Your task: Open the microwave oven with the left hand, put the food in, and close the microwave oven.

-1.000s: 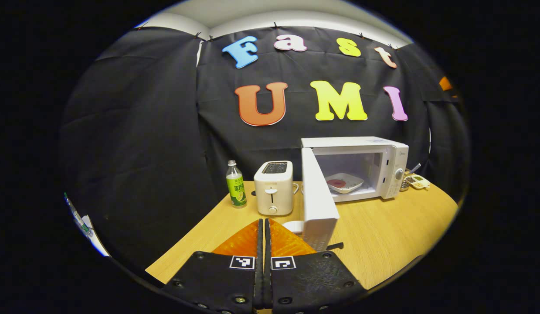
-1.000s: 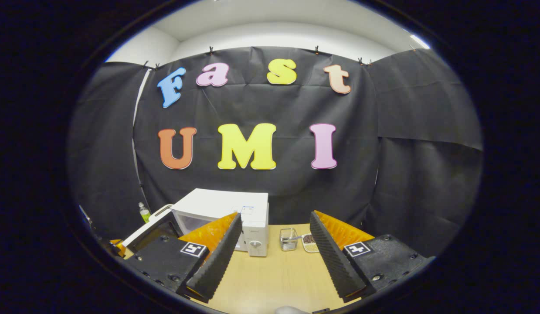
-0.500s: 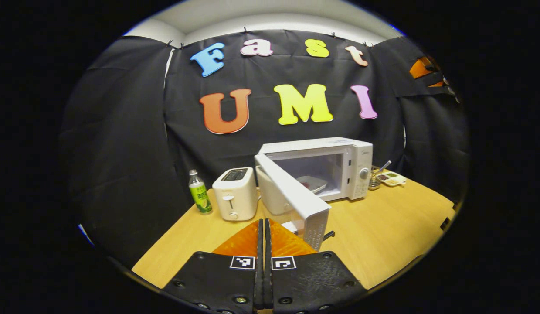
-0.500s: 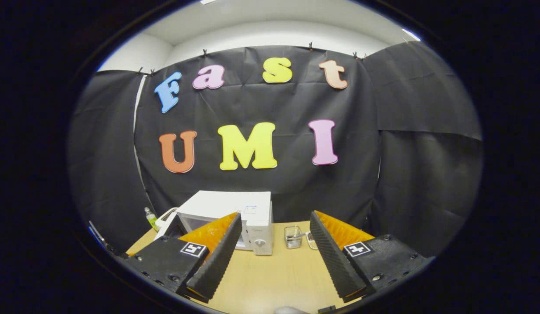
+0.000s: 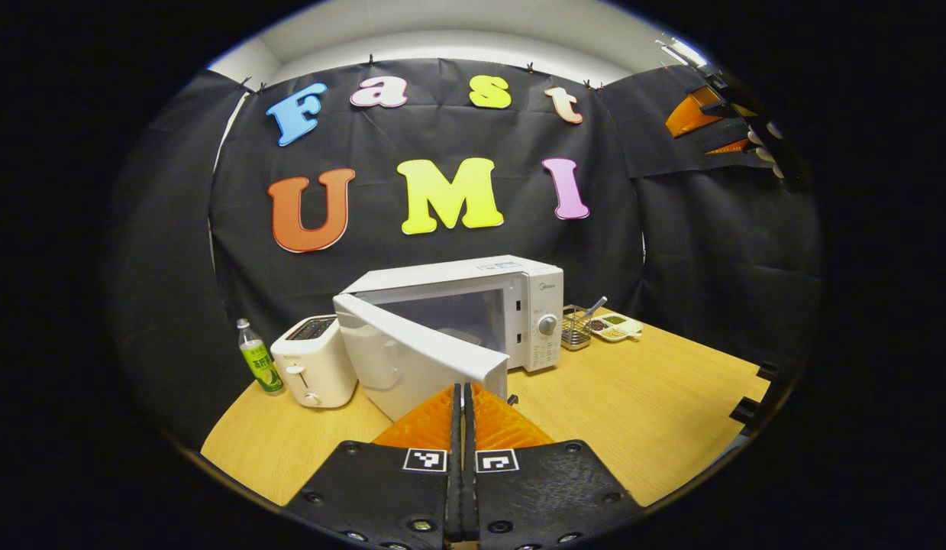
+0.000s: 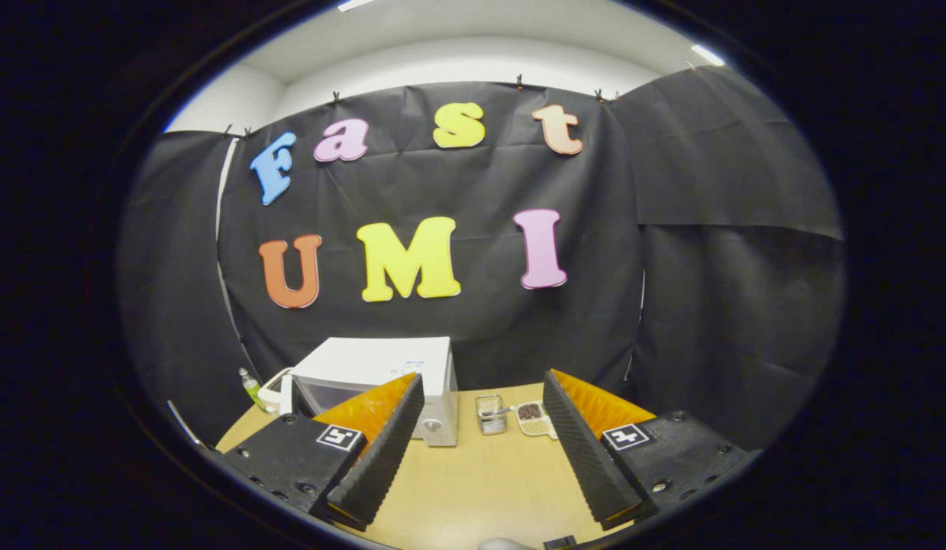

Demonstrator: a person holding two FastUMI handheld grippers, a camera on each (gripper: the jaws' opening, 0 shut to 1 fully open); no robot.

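Observation:
The white microwave (image 5: 518,294) stands at the back of the wooden table (image 5: 656,412). Its door (image 5: 411,359) hangs half open, angled toward me. My left gripper (image 5: 463,391) is shut with nothing between its fingers, and its tips sit at the door's outer face near the free edge; I cannot tell whether they touch it. The door hides the plate of food inside. My right gripper (image 6: 480,386) is open and empty, held high above the table in front of the microwave (image 6: 381,367). It also shows far up at the right (image 5: 705,114) in the left gripper view.
A white toaster (image 5: 314,365) and a green-labelled bottle (image 5: 253,360) stand left of the microwave. A small wire basket (image 5: 576,330) and a divided dish (image 5: 619,326) sit to its right. The same basket (image 6: 488,412) and dish (image 6: 531,416) appear between the right fingers.
The microwave door has swung from wide open to half open, with my shut left gripper moving rightward behind it. The right gripper has drifted slightly and stays open.

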